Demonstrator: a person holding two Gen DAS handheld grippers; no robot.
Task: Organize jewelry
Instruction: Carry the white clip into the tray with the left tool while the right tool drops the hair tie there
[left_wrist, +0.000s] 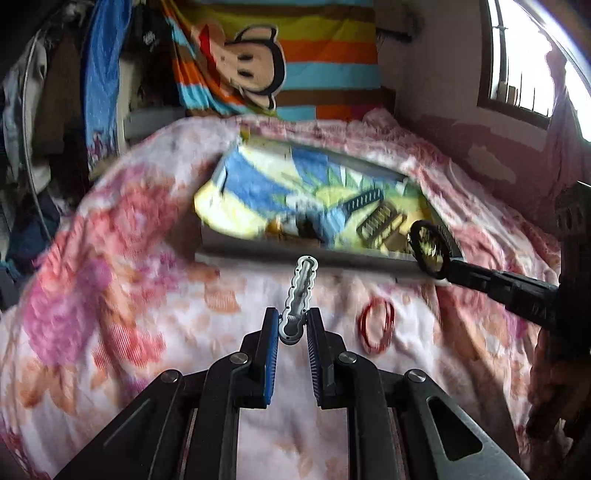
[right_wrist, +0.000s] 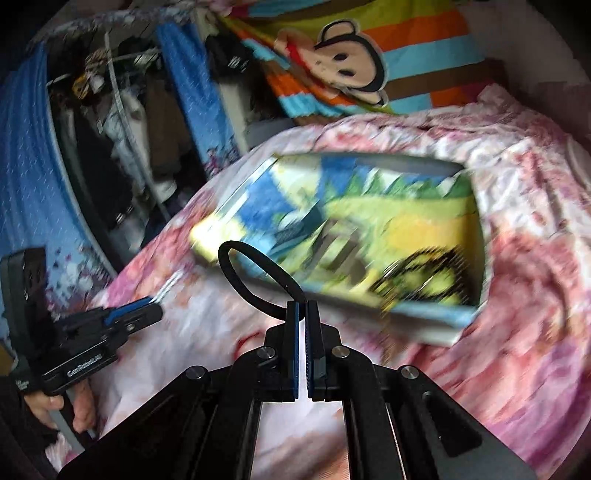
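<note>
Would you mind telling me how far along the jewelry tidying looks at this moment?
Done: a few dark combs or clips already lie in the lined tray, though blur hides details. In hand: the left gripper clamps a silver wavy hair clip, and the right gripper pinches a black hair loop near the tray. Left: a red elastic band lies on the blanket.

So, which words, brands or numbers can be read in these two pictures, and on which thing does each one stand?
"GenRobot.AI": white print on the side of the left tool, seen from the right wrist view.
Embossed letters on the right tool's black arm: too blurred to read.
Colourful tray and striped monkey cloth: no readable text.
</note>
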